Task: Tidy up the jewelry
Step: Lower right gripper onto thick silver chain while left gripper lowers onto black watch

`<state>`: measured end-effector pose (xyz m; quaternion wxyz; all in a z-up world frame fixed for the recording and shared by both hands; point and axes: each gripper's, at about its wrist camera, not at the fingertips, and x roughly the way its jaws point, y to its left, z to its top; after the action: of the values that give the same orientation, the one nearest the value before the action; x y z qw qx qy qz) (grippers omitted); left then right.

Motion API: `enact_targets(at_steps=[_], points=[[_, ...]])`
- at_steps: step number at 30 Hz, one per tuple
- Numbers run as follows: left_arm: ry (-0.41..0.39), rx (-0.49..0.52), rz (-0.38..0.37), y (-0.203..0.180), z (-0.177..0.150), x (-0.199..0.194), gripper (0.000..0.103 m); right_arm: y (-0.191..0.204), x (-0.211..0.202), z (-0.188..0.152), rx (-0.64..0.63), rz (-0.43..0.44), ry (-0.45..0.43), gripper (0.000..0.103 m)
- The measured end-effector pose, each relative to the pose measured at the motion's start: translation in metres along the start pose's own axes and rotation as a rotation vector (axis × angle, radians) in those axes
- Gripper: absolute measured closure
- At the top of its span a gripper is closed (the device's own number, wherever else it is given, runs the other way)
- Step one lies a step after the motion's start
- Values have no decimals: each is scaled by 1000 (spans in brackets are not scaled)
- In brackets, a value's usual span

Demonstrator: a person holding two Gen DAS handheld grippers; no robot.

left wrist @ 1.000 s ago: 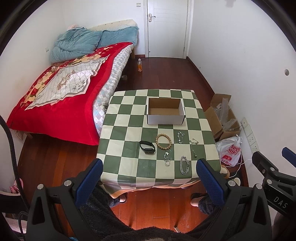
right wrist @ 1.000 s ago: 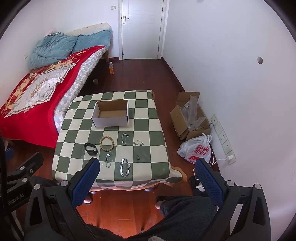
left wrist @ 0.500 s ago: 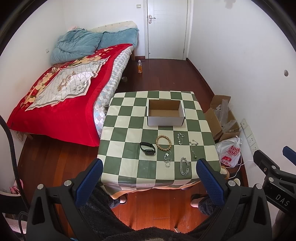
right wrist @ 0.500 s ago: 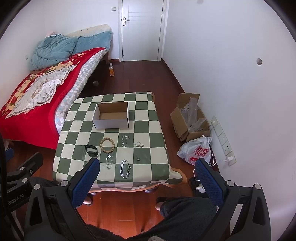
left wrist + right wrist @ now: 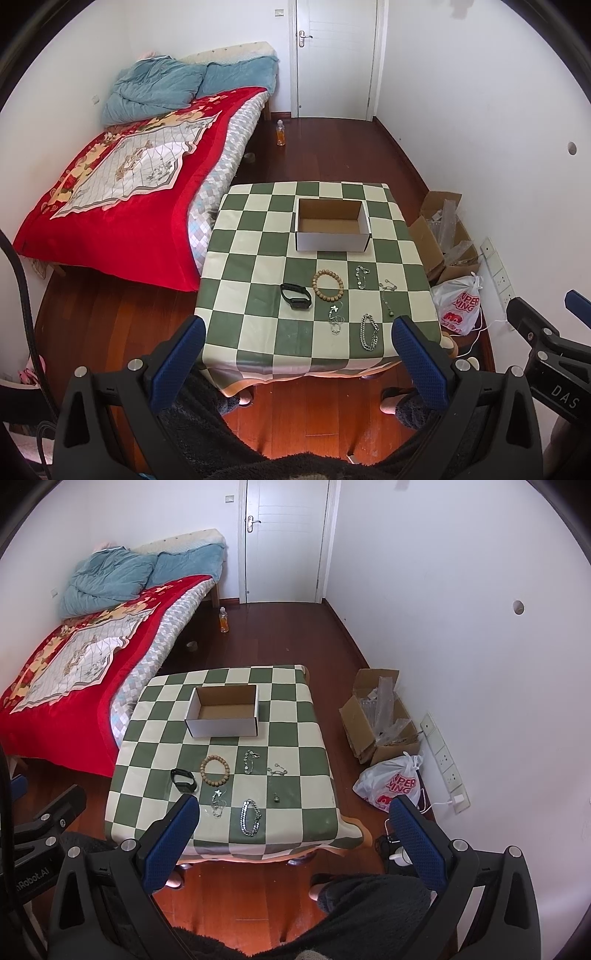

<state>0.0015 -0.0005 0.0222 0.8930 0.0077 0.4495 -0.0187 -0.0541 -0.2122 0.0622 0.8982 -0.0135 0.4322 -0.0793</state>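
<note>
Left wrist view: left gripper (image 5: 297,334) held high above the table (image 5: 240,258), fingers spread wide, nothing between them. White cardboard box (image 5: 332,227) near the far edge, open. Toward the near edge — black band (image 5: 295,296), wooden bead bracelet (image 5: 328,286), silver chain bracelet (image 5: 369,331), thinner chains beside them.

Right wrist view: right gripper (image 5: 293,814) also raised, fingers spread, holding nothing. Box (image 5: 222,716) by the far edge; bead bracelet (image 5: 215,770) and chain bracelet (image 5: 250,818) nearer the front edge.
</note>
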Motion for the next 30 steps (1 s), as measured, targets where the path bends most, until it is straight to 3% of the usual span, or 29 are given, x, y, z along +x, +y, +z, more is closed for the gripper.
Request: enact_targets(at_steps=[2, 8, 13, 19, 24, 30], points=[[-2, -7, 12, 3, 2, 8, 0, 0, 1, 0, 1, -2, 0, 0], [22, -19, 150, 17, 25, 74, 0, -10, 36, 6, 41, -21, 42, 0], [107, -6, 230, 28, 33, 142, 0, -20, 113, 8, 83, -55, 171, 0], [248, -10, 290, 45, 34, 220, 0, -13, 214, -2, 96, -28, 356, 0], [371, -31, 281, 52, 30, 275, 0, 8, 277, -2, 71, -18, 443, 0], [519, -134, 185, 55, 16, 332, 2, 16, 346, 8, 91, 10, 528, 1]])
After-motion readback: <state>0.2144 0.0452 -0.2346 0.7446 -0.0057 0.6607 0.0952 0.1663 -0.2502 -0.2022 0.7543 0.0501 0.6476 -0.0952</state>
